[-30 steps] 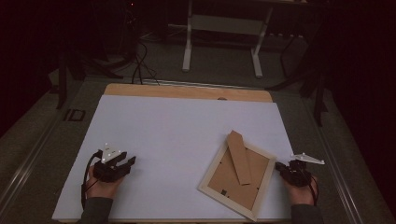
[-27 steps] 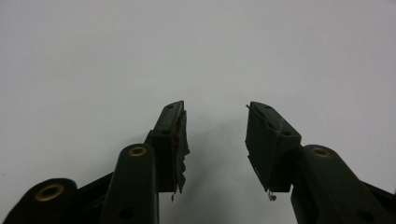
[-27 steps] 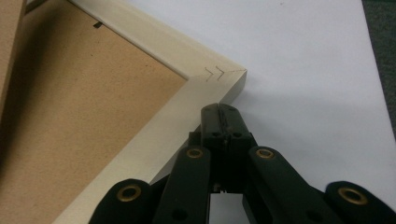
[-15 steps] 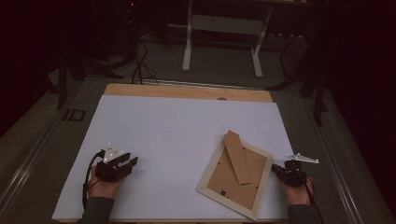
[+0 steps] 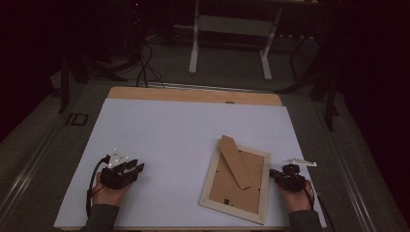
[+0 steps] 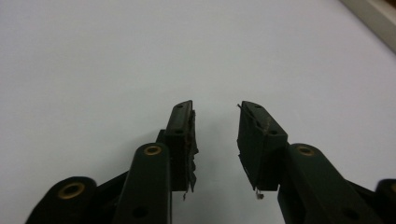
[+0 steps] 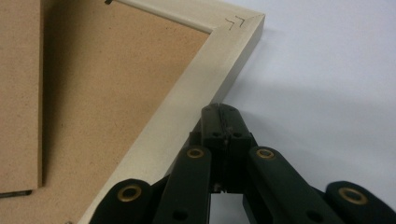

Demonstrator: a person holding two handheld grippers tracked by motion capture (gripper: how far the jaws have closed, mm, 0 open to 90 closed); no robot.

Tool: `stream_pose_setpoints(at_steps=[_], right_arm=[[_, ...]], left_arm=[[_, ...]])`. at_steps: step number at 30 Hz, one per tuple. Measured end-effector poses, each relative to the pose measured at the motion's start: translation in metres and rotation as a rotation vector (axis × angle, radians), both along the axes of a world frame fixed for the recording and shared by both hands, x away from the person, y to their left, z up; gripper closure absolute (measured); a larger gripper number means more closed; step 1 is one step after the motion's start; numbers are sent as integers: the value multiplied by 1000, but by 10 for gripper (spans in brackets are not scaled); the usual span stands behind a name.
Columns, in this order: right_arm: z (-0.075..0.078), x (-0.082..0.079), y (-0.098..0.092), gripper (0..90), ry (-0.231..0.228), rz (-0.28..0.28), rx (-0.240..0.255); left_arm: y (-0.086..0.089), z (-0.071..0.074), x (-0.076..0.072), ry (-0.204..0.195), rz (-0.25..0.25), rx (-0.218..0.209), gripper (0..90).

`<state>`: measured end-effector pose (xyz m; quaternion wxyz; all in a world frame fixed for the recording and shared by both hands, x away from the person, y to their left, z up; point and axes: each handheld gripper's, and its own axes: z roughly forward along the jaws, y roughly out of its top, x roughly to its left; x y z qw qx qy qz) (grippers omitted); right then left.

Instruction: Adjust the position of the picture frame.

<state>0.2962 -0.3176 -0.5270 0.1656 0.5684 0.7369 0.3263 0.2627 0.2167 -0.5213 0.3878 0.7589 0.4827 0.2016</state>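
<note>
A light wooden picture frame (image 5: 265, 186) lies face down on the white sheet at the near right, its brown backing board (image 5: 227, 191) and flat stand leg (image 5: 235, 162) up. My right gripper (image 5: 274, 175) is shut with nothing in it, and its tip touches the frame's right outer edge. The right gripper view shows those closed jaws (image 7: 219, 112) against the pale frame rail (image 7: 187, 112), just below a corner. At the near left my left gripper (image 5: 135, 166) rests on the sheet. Its jaws (image 6: 215, 121) are partly open, have just been closing, and hold nothing.
The white sheet (image 5: 183, 130) covers most of the table, with a bare wooden strip (image 5: 193, 94) along the far edge. Beyond the table, cables (image 5: 145, 63) and a white stand's legs (image 5: 229, 43) are on the dark floor.
My right gripper has moved left against the frame's edge. The frame has slid a little left and turned, so it lies less tilted. The left hand stayed put.
</note>
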Motion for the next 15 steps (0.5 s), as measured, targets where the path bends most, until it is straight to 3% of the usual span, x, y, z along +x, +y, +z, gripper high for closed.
stream_pose_setpoints(at_steps=[15], right_arm=[[2,7,20,900,-9,28,-16]], left_arm=[[-18,0,-4,9,-52,1,697]])
